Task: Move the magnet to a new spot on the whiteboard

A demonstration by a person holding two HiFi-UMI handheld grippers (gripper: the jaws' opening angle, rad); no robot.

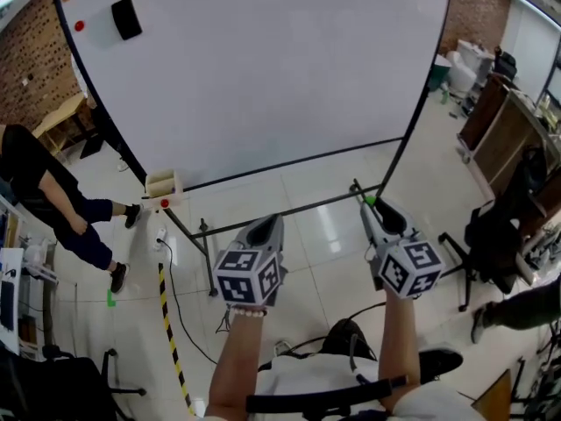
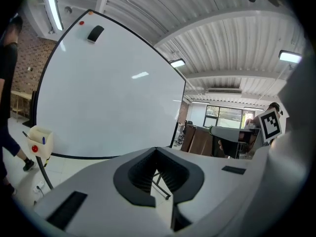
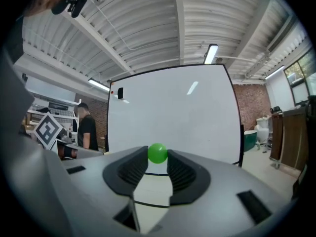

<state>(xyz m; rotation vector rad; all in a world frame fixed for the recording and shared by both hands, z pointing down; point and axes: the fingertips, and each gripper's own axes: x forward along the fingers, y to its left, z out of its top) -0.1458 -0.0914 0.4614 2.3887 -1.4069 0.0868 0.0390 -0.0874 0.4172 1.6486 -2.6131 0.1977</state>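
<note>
Right tongs (image 1: pixel 372 207) gripping green magnet (image 3: pixel 157 153), held near lower right of whiteboard (image 1: pixel 263 60) | left tongs (image 2: pixel 157 149) closed, empty | magnet best pressed flat on bare board before being released

head: above, down-forward | gripper views: level, whiteboard (image 1: pixel 263 68) ahead, seemingly near | shared: whiteboard

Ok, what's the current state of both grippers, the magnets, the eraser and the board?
right gripper: shut on green magnet.
left gripper: jaws together, empty.
green magnet: pinched at the jaw tips, not on the whiteboard.
red magnet: stuck near the board's top left corner.
eraser: stuck beside red magnet.
whiteboard: standing, unmarked.
</note>
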